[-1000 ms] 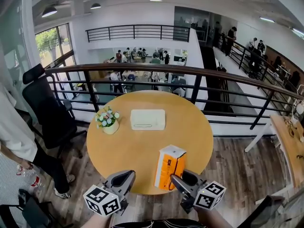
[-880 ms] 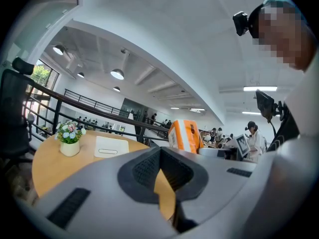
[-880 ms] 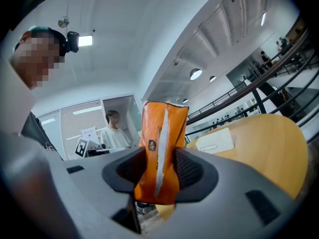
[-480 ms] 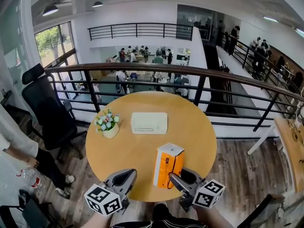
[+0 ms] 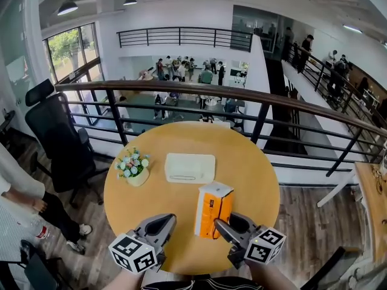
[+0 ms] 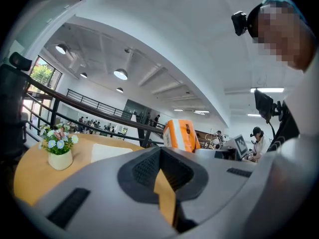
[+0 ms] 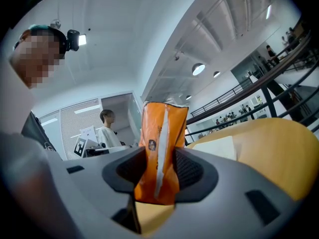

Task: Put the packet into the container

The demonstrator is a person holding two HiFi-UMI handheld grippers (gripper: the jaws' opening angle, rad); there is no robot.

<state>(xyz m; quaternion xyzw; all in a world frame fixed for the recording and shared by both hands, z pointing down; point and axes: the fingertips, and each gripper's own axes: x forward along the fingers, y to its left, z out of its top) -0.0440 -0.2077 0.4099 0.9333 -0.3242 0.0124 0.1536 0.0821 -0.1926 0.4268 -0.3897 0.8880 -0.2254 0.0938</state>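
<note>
Right tool [image 5: 221, 227] gripped orange packet [image 5: 213, 209], upright, lower centre of frame, above the round surface [image 5: 257, 177]. Left tool [image 5: 163, 221] clenched, nothing in it, lower left. Cream container [image 5: 190, 167] sat mid-frame, apart from packet. Packet showed a small round logo; print unreadable.

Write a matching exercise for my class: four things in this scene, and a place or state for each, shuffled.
Things:
1 packet
2 container
3 flower pot
4 left gripper

Places or states:
A holds nothing
B clamped upright in the right gripper
C flat at the middle of the table
D near the table's left edge

Pairs: 1-B, 2-C, 3-D, 4-A
</note>
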